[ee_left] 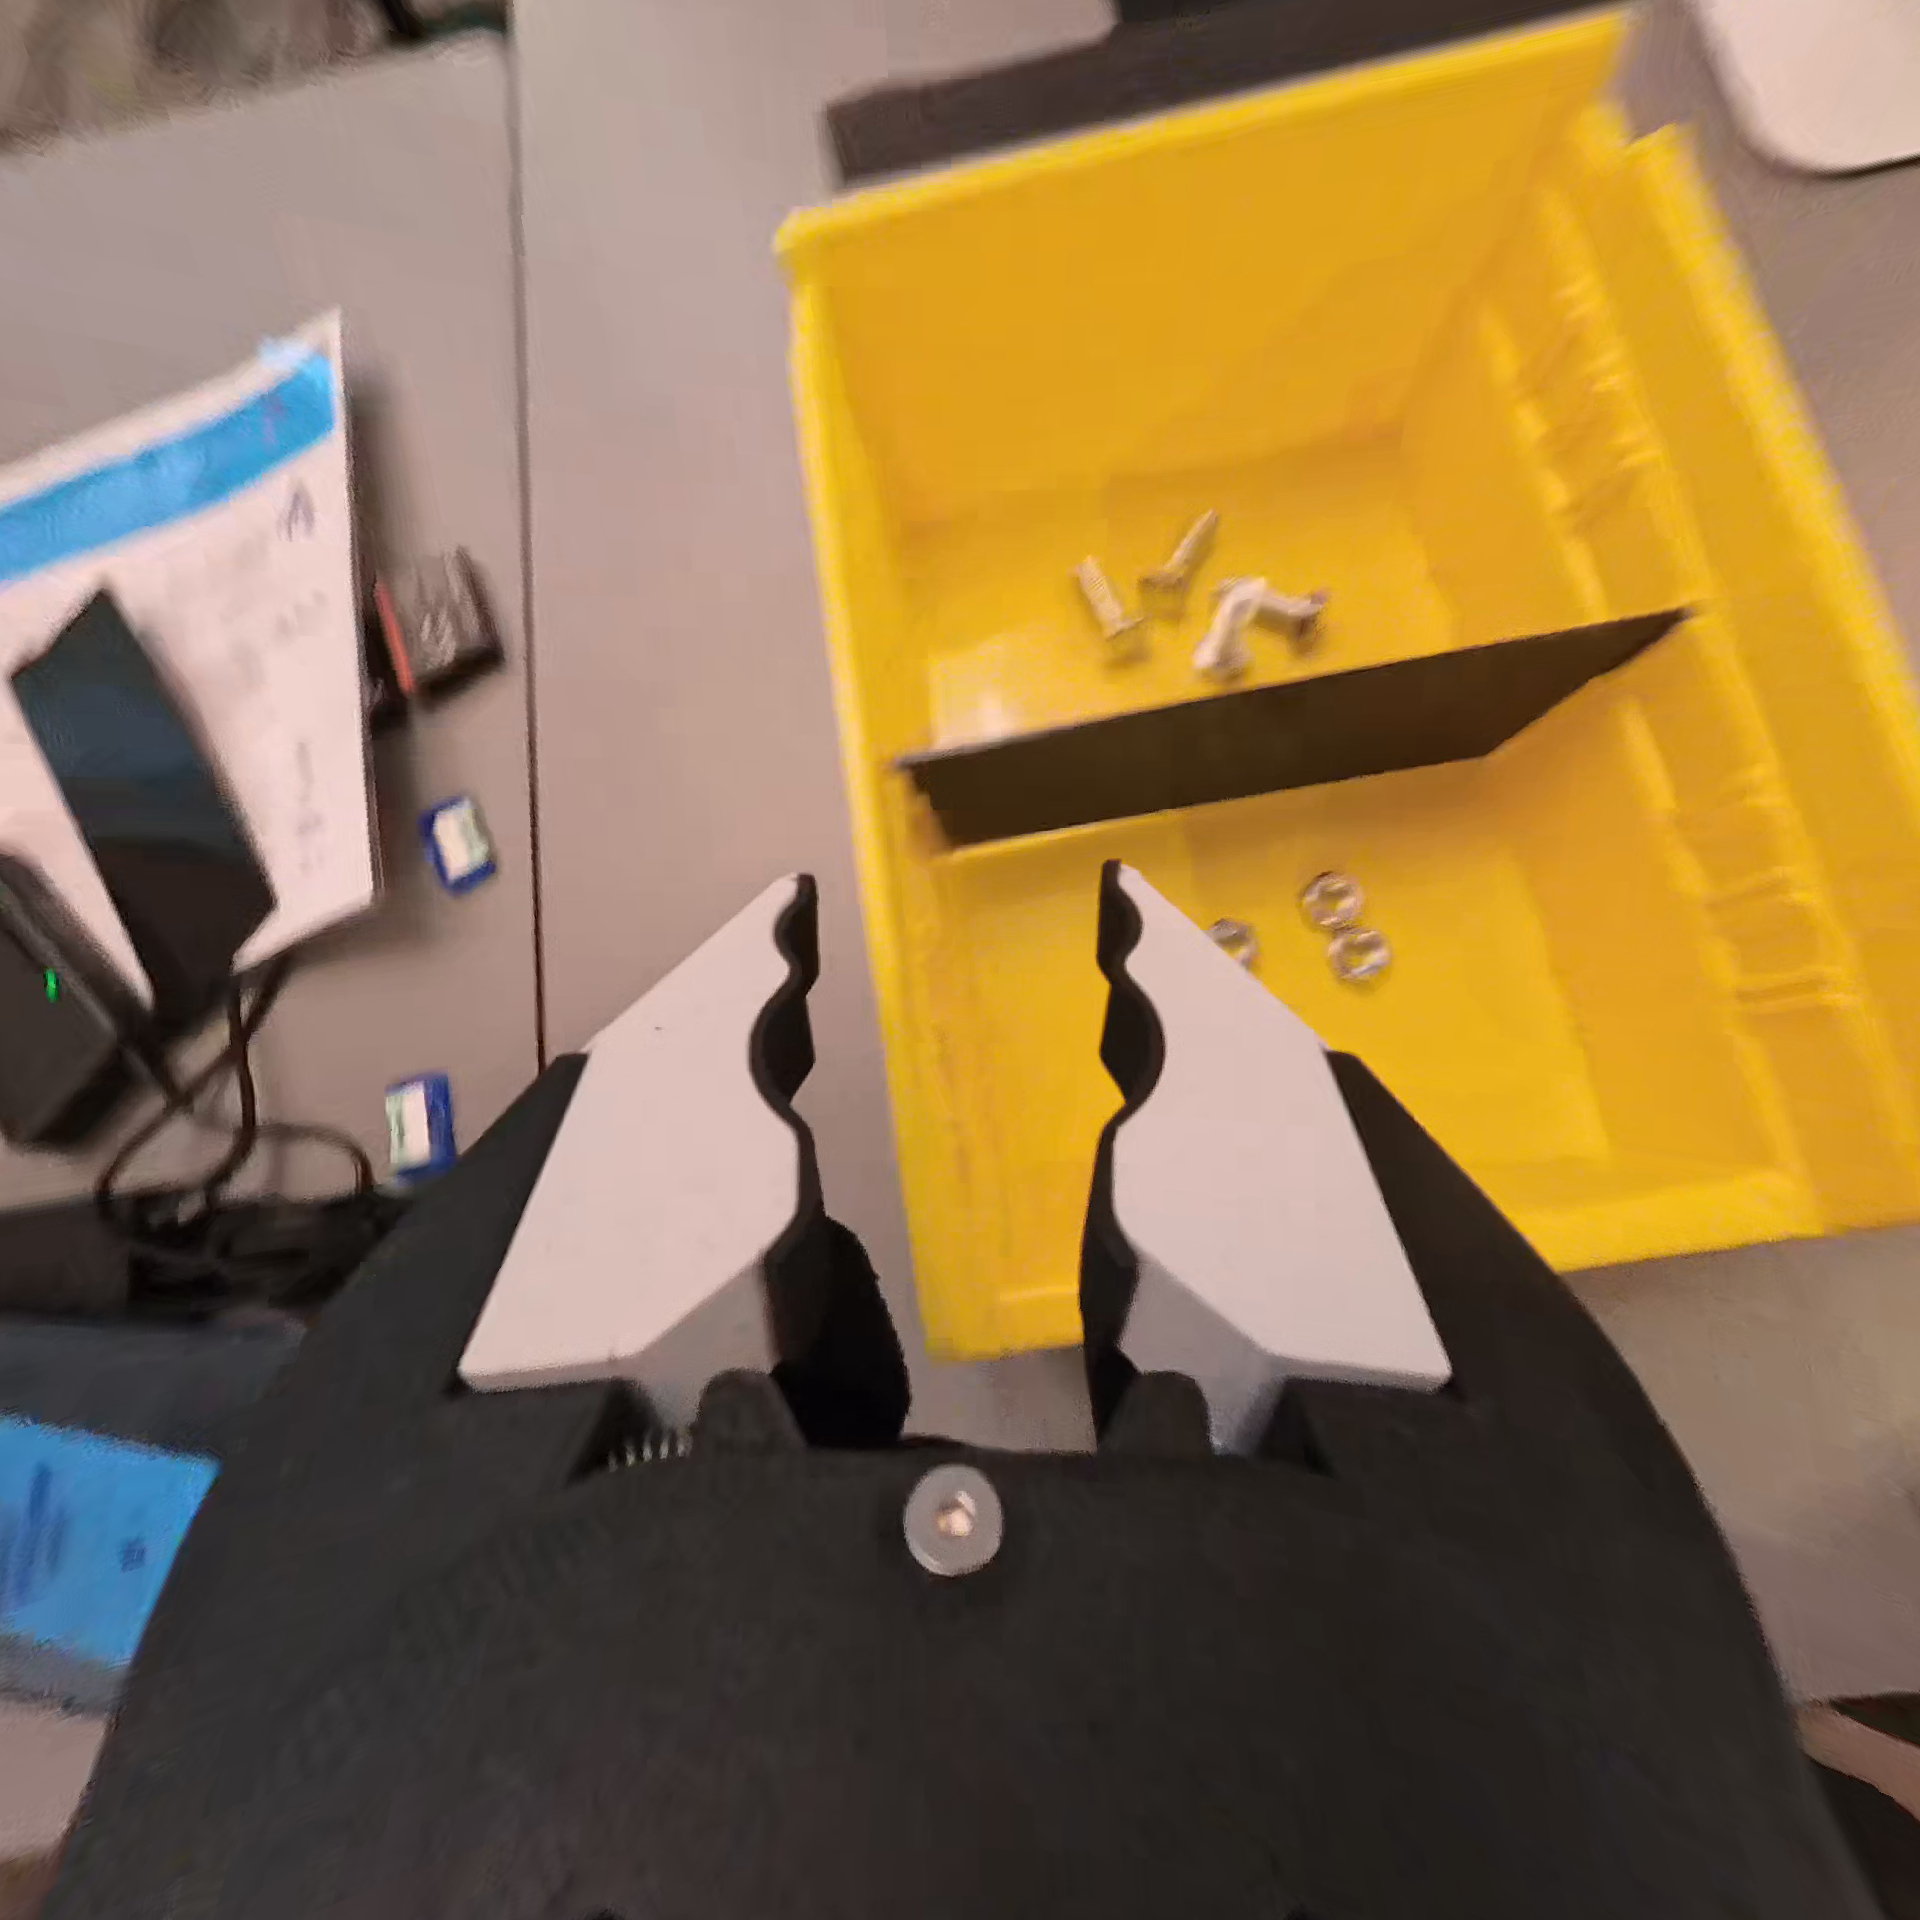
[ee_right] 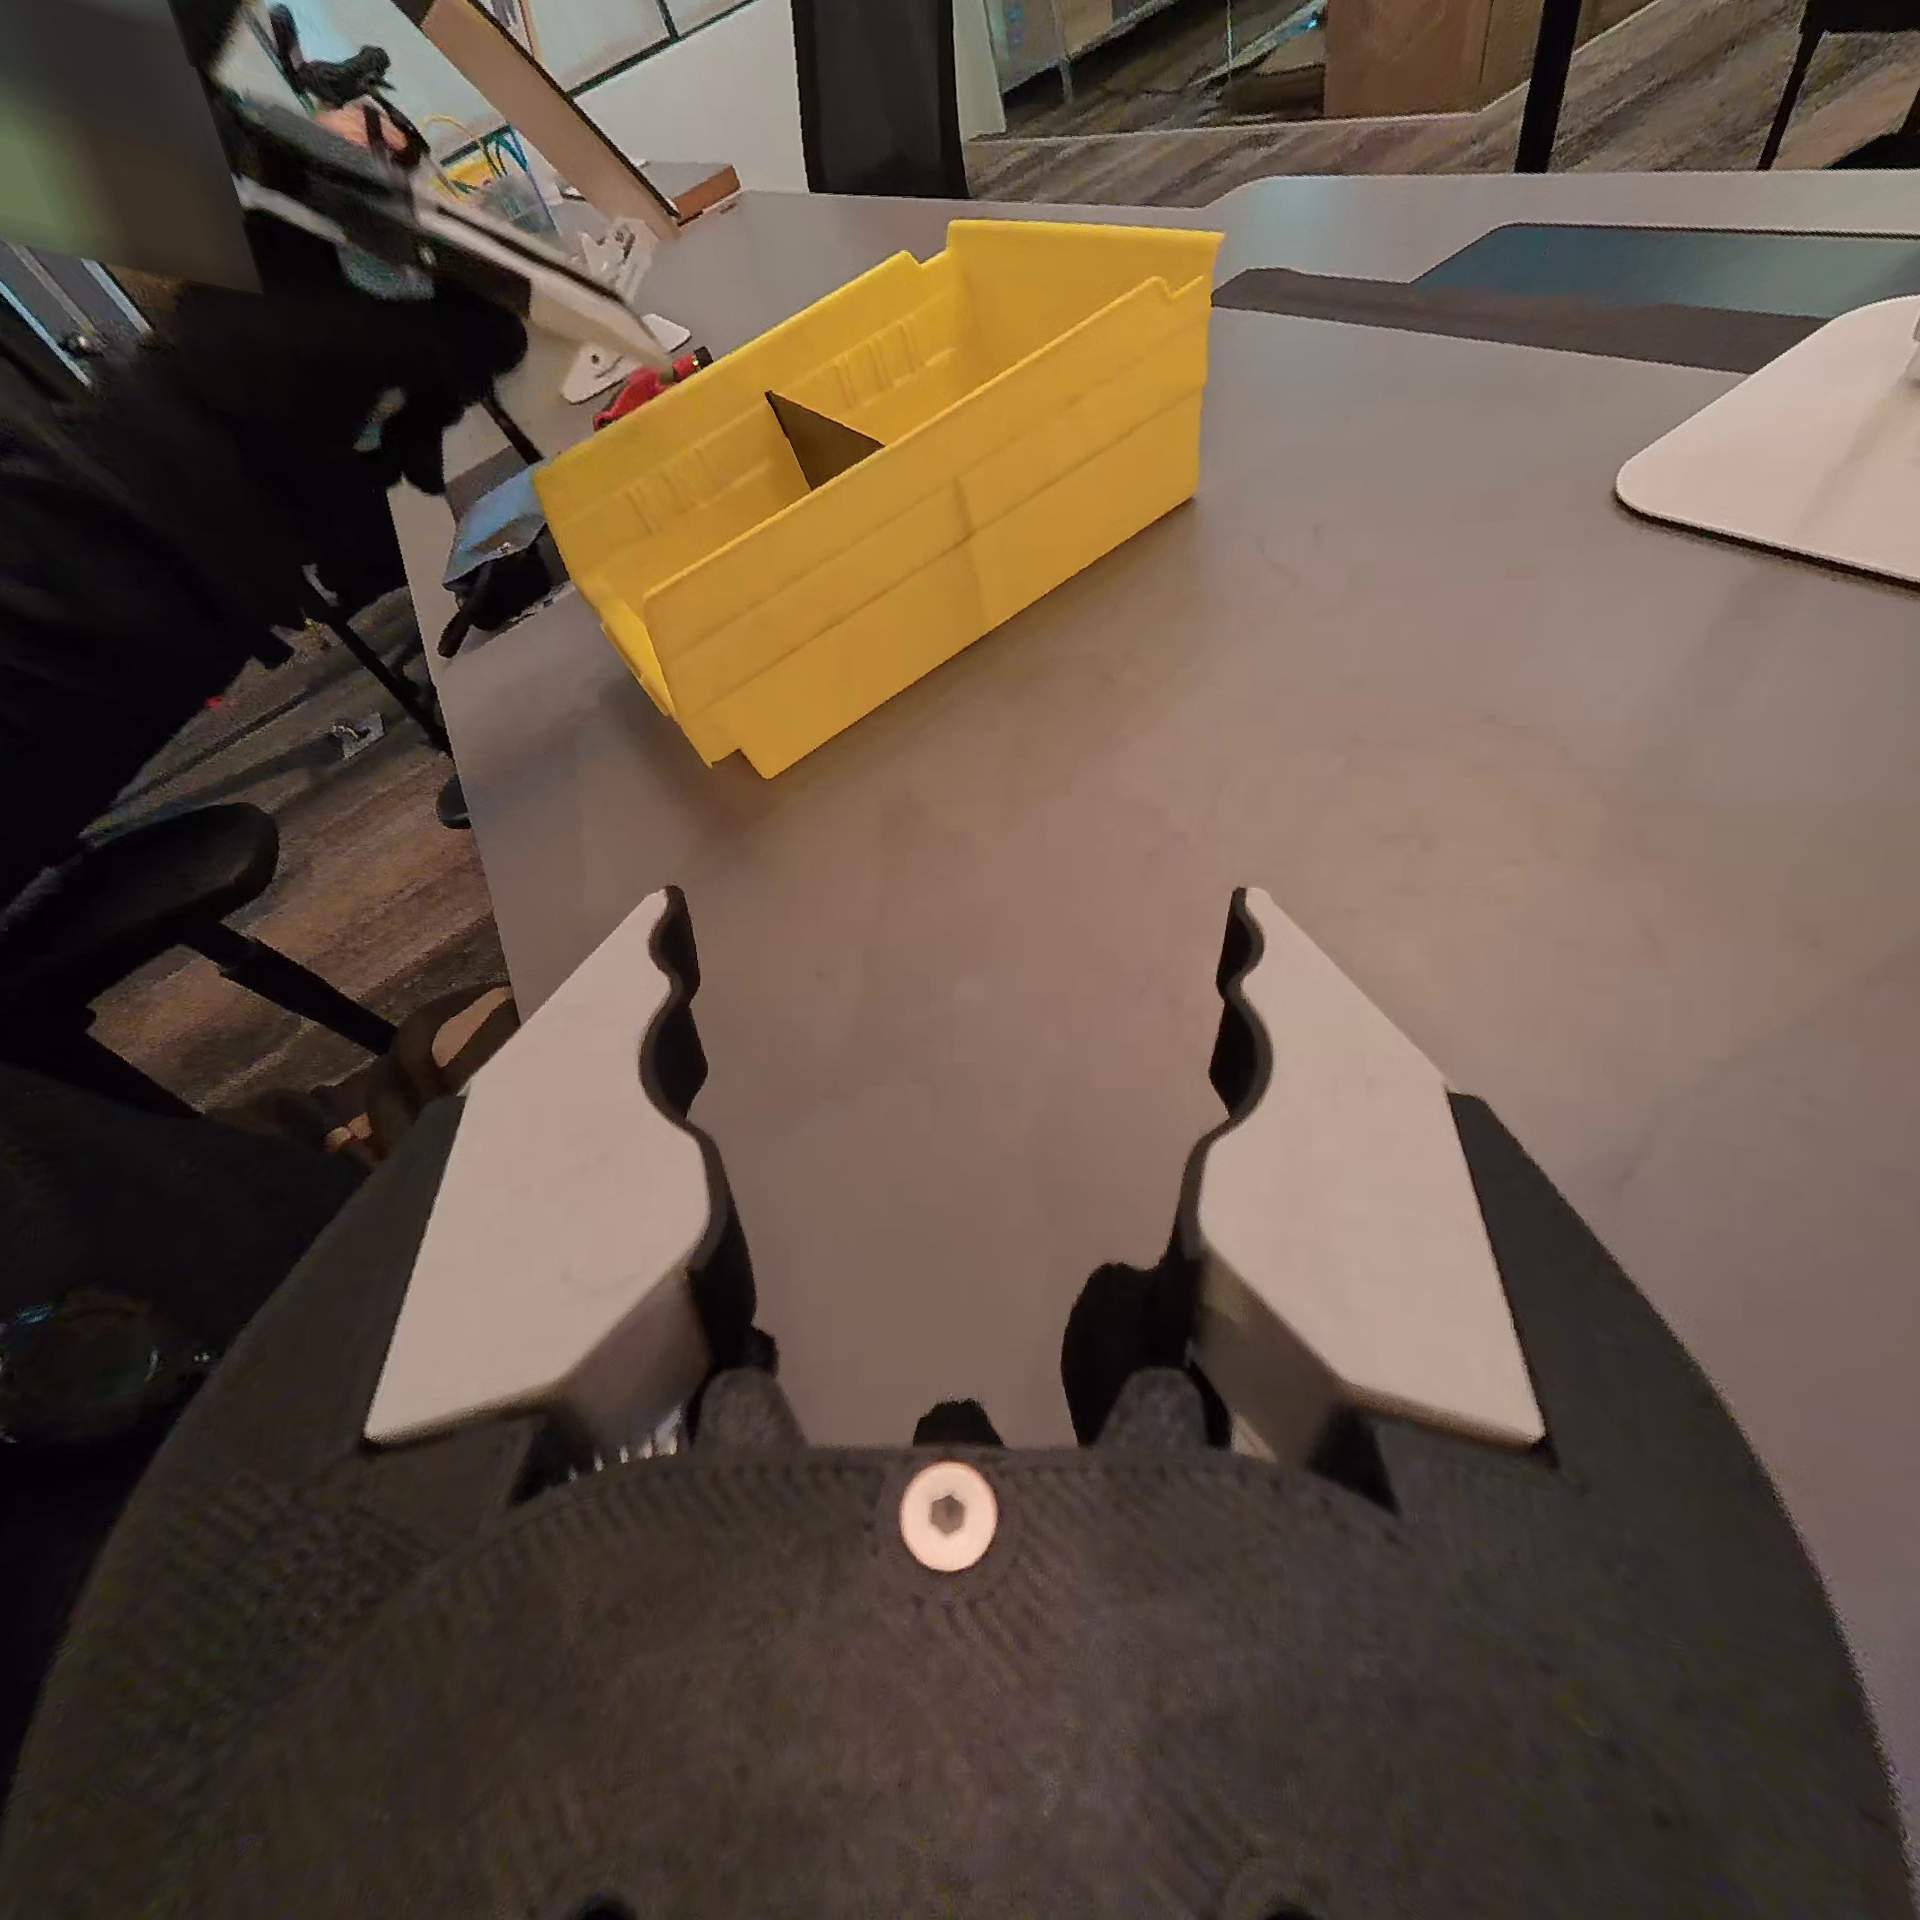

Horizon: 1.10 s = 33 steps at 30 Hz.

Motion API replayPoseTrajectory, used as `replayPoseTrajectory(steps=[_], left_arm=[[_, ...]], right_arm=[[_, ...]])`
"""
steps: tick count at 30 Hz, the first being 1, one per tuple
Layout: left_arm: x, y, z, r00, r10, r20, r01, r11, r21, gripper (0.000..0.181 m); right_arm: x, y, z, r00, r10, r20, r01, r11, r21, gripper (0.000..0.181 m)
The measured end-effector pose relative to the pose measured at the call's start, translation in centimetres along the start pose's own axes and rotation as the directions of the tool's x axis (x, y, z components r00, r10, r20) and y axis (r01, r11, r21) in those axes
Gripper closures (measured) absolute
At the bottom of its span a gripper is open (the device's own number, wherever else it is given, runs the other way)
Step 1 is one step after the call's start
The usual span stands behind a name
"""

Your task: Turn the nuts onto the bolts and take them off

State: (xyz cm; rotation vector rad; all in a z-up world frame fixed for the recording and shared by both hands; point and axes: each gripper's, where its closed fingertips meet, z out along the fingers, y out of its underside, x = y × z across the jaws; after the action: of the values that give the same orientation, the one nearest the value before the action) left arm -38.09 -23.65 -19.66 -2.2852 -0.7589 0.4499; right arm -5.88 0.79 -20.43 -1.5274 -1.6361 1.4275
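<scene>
- Left wrist view: left gripper (ee_left: pixel 956 883), jaws parted to a moderate gap, nothing between them; poised above the near left rim of the yellow bin (ee_left: pixel 1143 364).
- Yellow bin on the grey worktop (ee_left: pixel 644 312), seen from above, split crosswise by a black divider (ee_left: pixel 1299 727) into a far and a near compartment.
- Bolts (ee_left: pixel 1195 613): a small heap of silver pieces, about four or five, on the floor of the far compartment, just beyond the divider; exact count unclear through blur.
- Nuts (ee_left: pixel 1340 930): two or three silver rings on the floor of the near compartment, close behind the right fingertip (ee_left: pixel 1132 914), one partly hidden by it.
- Left part of the worktop, past a seam: white-and-blue printed sheet (ee_left: pixel 260 499) with a dark phone-like slab (ee_left: pixel 135 779) lying on it; black box with a green light (ee_left: pixel 52 997) and cables at the left edge; two small blue cards (ee_left: pixel 457 842) beside the sheet.
- Right wrist view: right gripper (ee_right: pixel 956 904), jaws spread wide, empty, low over bare worktop (ee_right: pixel 1351 779), well apart from the bin.
- Yellow bin (ee_right: pixel 935 582) towards the worktop's far left part, seen from its long side wall; black divider (ee_right: pixel 821 442) showing above the rim; contents hidden by the wall.
- White flat base (ee_right: pixel 1787 468) at the worktop's right edge.
- Left gripper (ee_right: pixel 582 301), blurred, above the bin's far left end.
- Black chair (ee_right: pixel 156 883) on the floor off the worktop's left edge.
</scene>
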Motion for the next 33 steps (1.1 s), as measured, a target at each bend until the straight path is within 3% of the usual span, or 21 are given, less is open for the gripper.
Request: replayPoseTrajectory(steps=[4, 6, 10, 17, 25, 33], left_arm=[[5.2, -4.2, 0.7, 0.970, 0.216, -0.112, -0.215, 0.976, 0.018, 0.145], [6.3, -5.0, 2.5, 0.945, 0.301, -0.128, -0.308, 0.950, -0.046, 0.148], [8.1, -5.7, 6.5, 0.915, 0.329, -0.236, -0.367, 0.919, -0.142, 0.149], [8.7, -3.7, 10.9, 0.888, 0.307, -0.342, -0.431, 0.814, -0.389, 0.148], [9.2, -2.6, 13.0, 0.878, 0.272, -0.393, -0.453, 0.736, -0.503, 0.151], [9.2, -1.2, 14.0, 0.878, 0.247, -0.411, -0.456, 0.692, -0.559, 0.173]], right_arm=[[0.1, 0.8, 0.3, 1.000, -0.022, -0.004, 0.022, 0.999, -0.031, 0.082], [0.0, 1.1, 0.3, 0.999, -0.036, -0.005, 0.036, 0.998, -0.043, 0.083], [0.1, 1.4, 0.2, 0.998, -0.064, -0.018, 0.062, 0.996, -0.059, 0.084], [0.9, 1.6, -0.1, 0.997, -0.071, -0.031, 0.069, 0.995, -0.069, 0.086], [1.1, 1.8, -0.1, 0.997, -0.070, -0.027, 0.068, 0.995, -0.075, 0.086], [1.2, 1.8, -0.2, 0.998, -0.064, -0.023, 0.062, 0.995, -0.075, 0.086]])
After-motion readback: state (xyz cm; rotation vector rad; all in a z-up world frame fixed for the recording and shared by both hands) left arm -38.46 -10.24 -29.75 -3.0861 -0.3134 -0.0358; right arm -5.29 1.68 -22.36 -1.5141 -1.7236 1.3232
